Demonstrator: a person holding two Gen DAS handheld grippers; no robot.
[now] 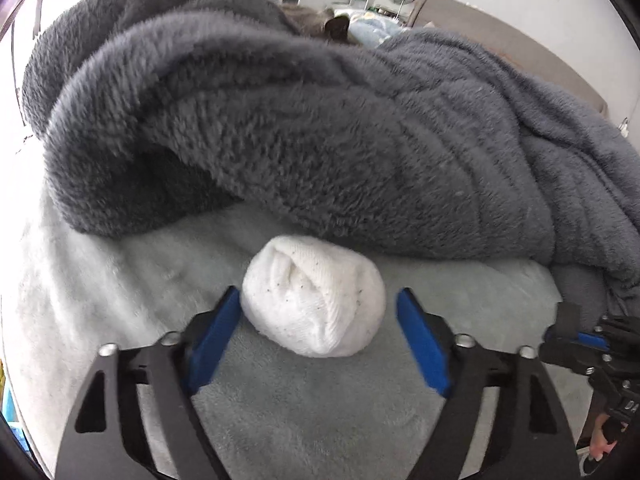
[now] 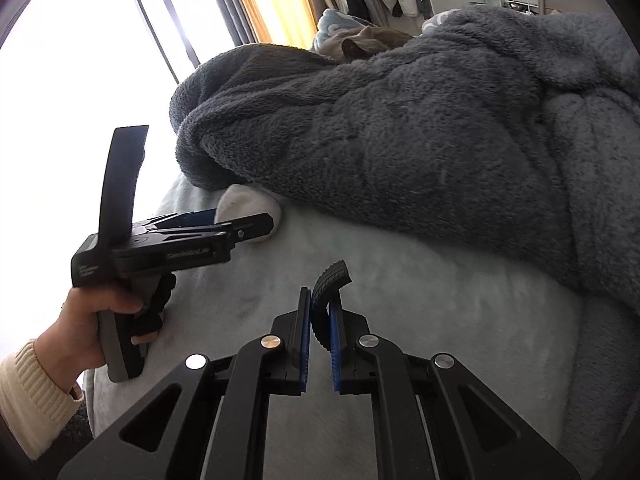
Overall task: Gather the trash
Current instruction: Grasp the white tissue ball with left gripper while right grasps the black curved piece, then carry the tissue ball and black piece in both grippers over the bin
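White sock ball [image 1: 314,296] between spread left tongs [image 1: 320,304] | right tongs [image 2: 322,312] pinch black strip [image 2: 326,294]

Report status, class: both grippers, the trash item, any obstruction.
Left gripper open, straddling white sock ball. Right gripper shut on black ridged strip. Grey blanket crowds just behind.

Rolled sock [image 1: 314,300] lying on bed sheet [image 1: 120,280], just before blanket [image 1: 320,140] edge; cat [image 2: 368,46] resting behind blanket.
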